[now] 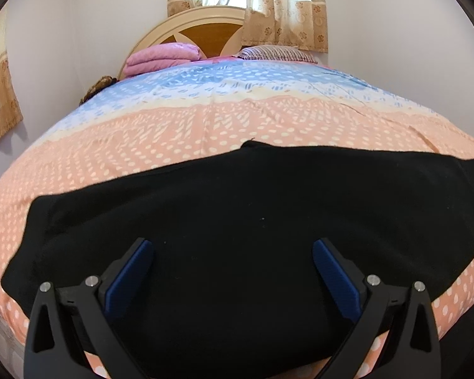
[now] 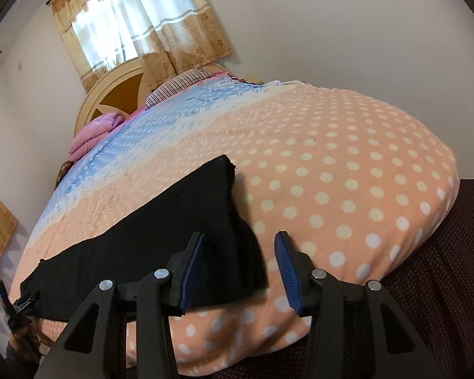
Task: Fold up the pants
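Observation:
Black pants [image 1: 237, 208] lie flat in a long strip across the near edge of the bed. My left gripper [image 1: 233, 249] is open and empty, hovering over the middle of the pants, with its blue pads [image 1: 129, 281] spread wide. In the right wrist view the pants [image 2: 161, 230] end at a raised, folded corner. My right gripper [image 2: 240, 240] is open and empty at that right end, its left pad [image 2: 192, 268] over the black cloth and its right pad over the bedcover. The left gripper [image 2: 12, 303] shows at the far left edge.
The bed has a peach polka-dot and blue patterned cover [image 1: 237, 120]. A folded pink blanket [image 1: 161, 58] and a striped pillow [image 1: 275, 53] lie by the wooden headboard [image 1: 202, 36]. A dark maroon surface [image 2: 433, 284] lies below the bed's right corner. Curtains hang behind.

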Action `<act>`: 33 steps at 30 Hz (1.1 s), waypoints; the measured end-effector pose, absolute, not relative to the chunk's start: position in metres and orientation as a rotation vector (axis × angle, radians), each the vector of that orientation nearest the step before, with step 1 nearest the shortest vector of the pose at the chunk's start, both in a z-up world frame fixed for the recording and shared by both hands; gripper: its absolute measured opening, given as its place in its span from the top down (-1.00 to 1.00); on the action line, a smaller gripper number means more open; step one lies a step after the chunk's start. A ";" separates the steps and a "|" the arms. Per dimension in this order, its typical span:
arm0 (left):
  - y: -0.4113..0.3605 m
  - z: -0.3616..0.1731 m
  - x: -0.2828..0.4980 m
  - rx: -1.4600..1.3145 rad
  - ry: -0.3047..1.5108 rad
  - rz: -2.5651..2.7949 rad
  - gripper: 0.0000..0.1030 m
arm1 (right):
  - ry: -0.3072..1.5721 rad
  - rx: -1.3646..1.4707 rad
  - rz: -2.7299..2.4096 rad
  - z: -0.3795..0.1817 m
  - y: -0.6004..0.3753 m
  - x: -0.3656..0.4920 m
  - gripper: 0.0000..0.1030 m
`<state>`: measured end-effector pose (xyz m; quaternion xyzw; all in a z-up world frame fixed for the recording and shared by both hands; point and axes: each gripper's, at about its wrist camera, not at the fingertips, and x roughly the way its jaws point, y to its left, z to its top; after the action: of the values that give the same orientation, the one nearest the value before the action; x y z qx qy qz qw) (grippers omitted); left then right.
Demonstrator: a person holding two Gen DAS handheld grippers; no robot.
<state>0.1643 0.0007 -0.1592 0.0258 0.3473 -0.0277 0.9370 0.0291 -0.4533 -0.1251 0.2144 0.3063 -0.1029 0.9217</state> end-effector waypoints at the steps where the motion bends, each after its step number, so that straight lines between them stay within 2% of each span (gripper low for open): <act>1: 0.003 -0.160 0.165 0.037 0.714 -0.062 -1.00 | 0.633 0.446 -0.198 -0.125 -0.454 0.028 0.12; 9: 0.004 -0.162 0.166 0.020 0.715 -0.067 -1.00 | 0.630 0.523 -0.123 -0.133 -0.458 0.029 0.12; 12: 0.004 -0.162 0.167 0.016 0.718 -0.069 -1.00 | 0.624 0.515 -0.139 -0.131 -0.457 0.032 0.36; 17: 0.006 -0.163 0.165 0.007 0.721 -0.070 -1.00 | 0.618 0.550 -0.091 -0.133 -0.459 0.030 0.50; 21: 0.007 -0.164 0.165 -0.001 0.721 -0.076 -1.00 | 0.619 0.534 -0.089 -0.133 -0.455 0.029 0.70; 33: 0.008 -0.162 0.164 0.017 0.739 -0.092 -1.00 | 0.484 0.362 -0.112 -0.086 -0.400 0.021 0.72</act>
<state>0.1644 0.0080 -0.1615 0.0082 0.3610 -0.0448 0.9315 0.0215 -0.3996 -0.0863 0.1779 0.2382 -0.0552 0.9532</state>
